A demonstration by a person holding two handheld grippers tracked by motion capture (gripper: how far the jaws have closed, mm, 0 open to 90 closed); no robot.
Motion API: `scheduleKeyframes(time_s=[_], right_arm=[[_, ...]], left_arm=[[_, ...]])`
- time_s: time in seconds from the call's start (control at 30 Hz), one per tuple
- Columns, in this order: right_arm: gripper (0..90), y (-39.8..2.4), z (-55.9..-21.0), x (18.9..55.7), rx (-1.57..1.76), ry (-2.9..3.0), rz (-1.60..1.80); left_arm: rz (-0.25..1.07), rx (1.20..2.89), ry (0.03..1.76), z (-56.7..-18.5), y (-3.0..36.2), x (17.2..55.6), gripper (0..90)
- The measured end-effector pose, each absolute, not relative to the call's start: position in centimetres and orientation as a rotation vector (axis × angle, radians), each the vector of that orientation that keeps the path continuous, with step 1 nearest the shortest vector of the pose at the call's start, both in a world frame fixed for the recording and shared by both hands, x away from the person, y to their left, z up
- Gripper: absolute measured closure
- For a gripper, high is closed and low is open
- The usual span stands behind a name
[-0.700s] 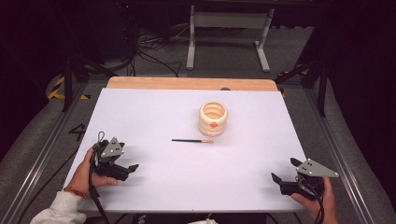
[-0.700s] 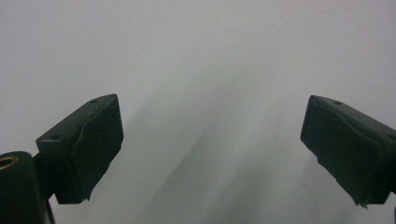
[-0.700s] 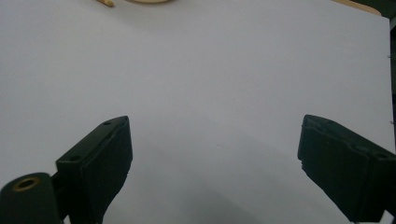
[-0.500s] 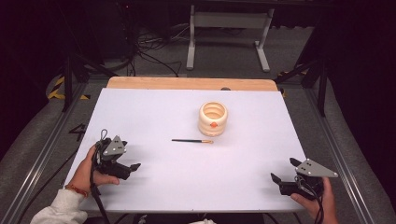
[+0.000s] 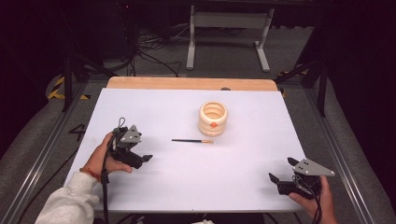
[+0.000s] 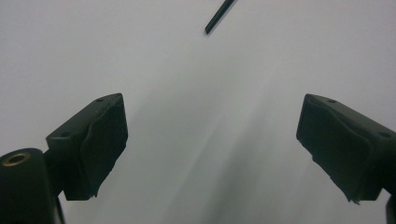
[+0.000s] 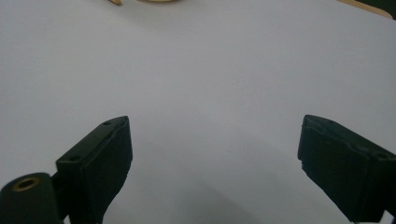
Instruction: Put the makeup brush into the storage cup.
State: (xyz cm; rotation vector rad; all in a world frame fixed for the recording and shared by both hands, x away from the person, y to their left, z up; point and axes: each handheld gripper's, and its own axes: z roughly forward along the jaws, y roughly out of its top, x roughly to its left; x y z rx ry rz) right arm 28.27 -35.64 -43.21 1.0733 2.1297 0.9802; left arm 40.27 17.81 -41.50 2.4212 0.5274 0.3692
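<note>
Thin brush (image 5: 192, 140) lies flat mid-table just near of the ribbed pot (image 5: 213, 118), left hand-held gripper (image 5: 144, 158) spread and empty left of it, right hand-held gripper (image 5: 273, 178) also spread: jaws could skid it or knock the pot

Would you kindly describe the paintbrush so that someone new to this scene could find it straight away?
Start at the white table and find the cream ribbed pot near its middle. Just in front of the pot, apart from it, lies the paintbrush, flat on the surface. It is the one long, thin thing there: a dark handle with a pale orange tip nearest the pot.
</note>
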Motion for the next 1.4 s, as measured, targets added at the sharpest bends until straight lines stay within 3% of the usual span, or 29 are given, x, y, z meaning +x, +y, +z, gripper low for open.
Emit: scheduleKeyframes(time_s=[0.33,0.6,1.13,1.4], right_arm=[[10.8,-35.7,-43.3,28.2,1.076,2.134,0.978],[10.9,-35.8,-43.3,28.2,1.085,2.128,0.972],[11.0,-36.0,-43.4,28.1,1.086,2.134,0.970],[11.1,-35.8,-43.5,28.1,1.081,2.145,0.961]], left_arm=[[0.324,2.511,0.383,-40.7,12.3,43.1,17.2],[0.272,2.598,0.279,-39.9,7.9,45.0,31.0],[0.200,2.741,0.149,-41.2,2.5,47.3,46.2],[0.234,2.770,0.095,-41.9,0.6,48.0,61.0]])
